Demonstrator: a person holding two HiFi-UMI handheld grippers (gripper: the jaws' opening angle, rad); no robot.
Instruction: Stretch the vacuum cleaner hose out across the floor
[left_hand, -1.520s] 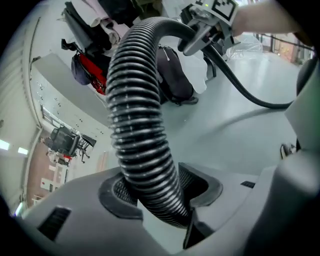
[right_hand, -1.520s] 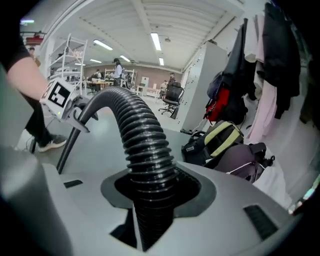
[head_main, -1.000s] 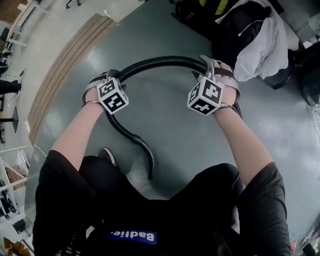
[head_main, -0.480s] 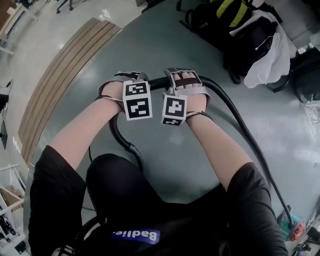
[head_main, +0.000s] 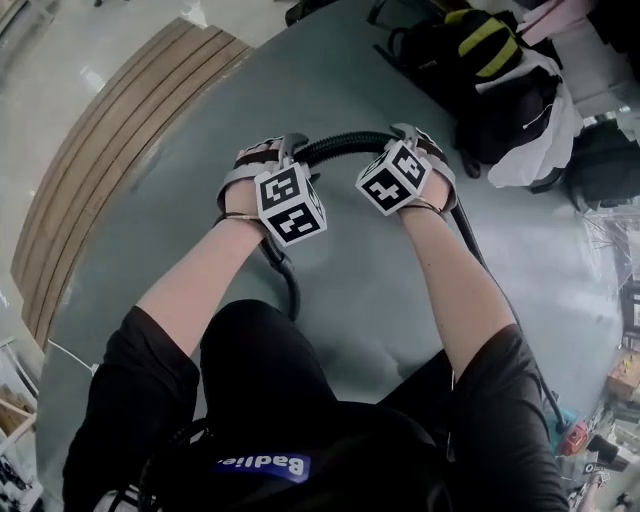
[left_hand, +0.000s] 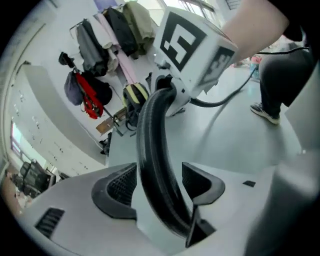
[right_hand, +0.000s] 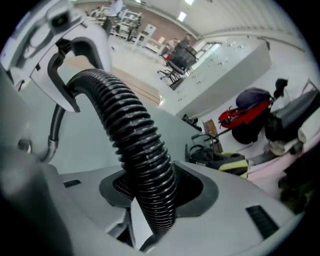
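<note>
A moment ago the two hands were spread wide with a long arc of the vacuum cleaner hose (head_main: 345, 142) bowed between them. Then they came nearly together, and now they have parted only a little, so just a short stretch of hose bridges them at the person's twelve o'clock.

The grips have swapped roles. The right gripper (head_main: 408, 132), which stood wide open, is closing, and its pads are already on the ribbed hose. It has taken a fresh hold close to the other hand. The left gripper (head_main: 290, 150) is opening: the hose still lies between its jaws, but a gap shows beside one pad, so it is loose rather than clamped there.

From the left gripper the hose drops back toward the person's legs at six o'clock. From the right it trails off across the grey floor (head_main: 350, 290) toward four o'clock. The pile of bags (head_main: 480, 60) sits at one o'clock and the wooden strip (head_main: 110, 150) at ten, both well clear.

To my eye this is a hand-over-hand reset — one hand has the hose and the other is letting it slip. The hose still curves on either side of the hands, so it is far from straight. I'd judge the next pull needs the right hold to be firm before the hands move apart.
</note>
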